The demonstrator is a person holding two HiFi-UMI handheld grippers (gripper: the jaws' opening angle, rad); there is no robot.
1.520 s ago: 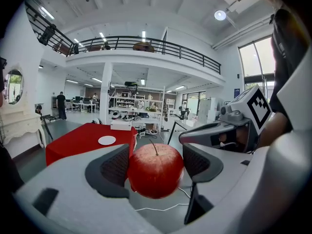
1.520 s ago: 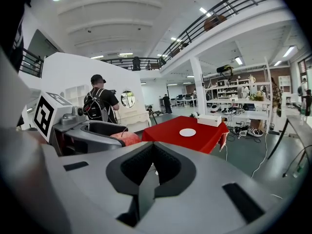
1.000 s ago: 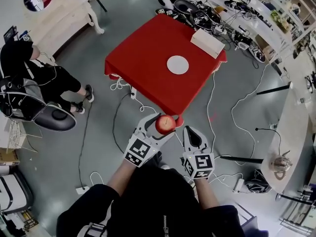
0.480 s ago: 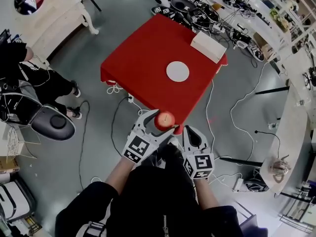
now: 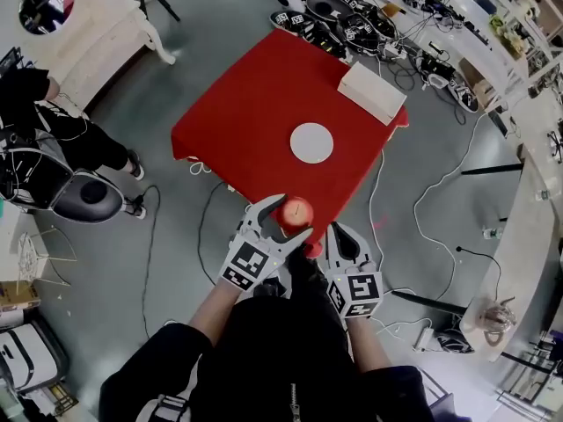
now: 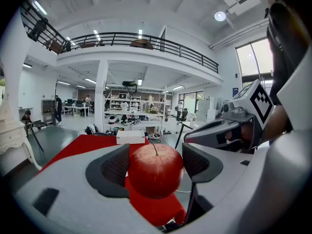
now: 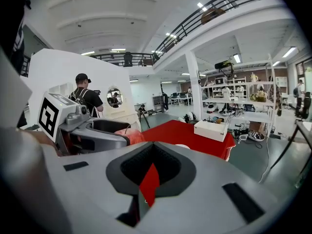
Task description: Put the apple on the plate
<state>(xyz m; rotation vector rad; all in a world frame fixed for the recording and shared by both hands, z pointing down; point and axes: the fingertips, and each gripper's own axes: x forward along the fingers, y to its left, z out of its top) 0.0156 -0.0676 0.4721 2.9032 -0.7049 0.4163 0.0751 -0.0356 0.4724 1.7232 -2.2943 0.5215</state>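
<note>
left claw (image 5: pixel 292 218) clamped on apple (image 6: pixel 155 170), stem up, held above near bench (image 5: pixel 251 112) edge | plate (image 5: pixel 312 142) lies straight ahead of apple, mid-bench, apart; likely a forward reach | right claw (image 7: pixel 152 172) clenched, empty, beside

Layout from the head view: the table (image 5: pixel 237 104) stands ahead of the person; the plate (image 5: pixel 312 142) lies on it, right of its middle; a box (image 5: pixel 372 92) lies at the table's far right edge, beyond the plate; the apple (image 5: pixel 296 210) sits between the jaws of the left gripper (image 5: pixel 290 218), over the table's near corner, short of the plate; the right gripper (image 5: pixel 339 234) is just right of it, nearer the person; a seated person (image 5: pixel 62 134) is well left of the table; a heap of equipment (image 5: pixel 339 20) lies behind its far corner.
</note>
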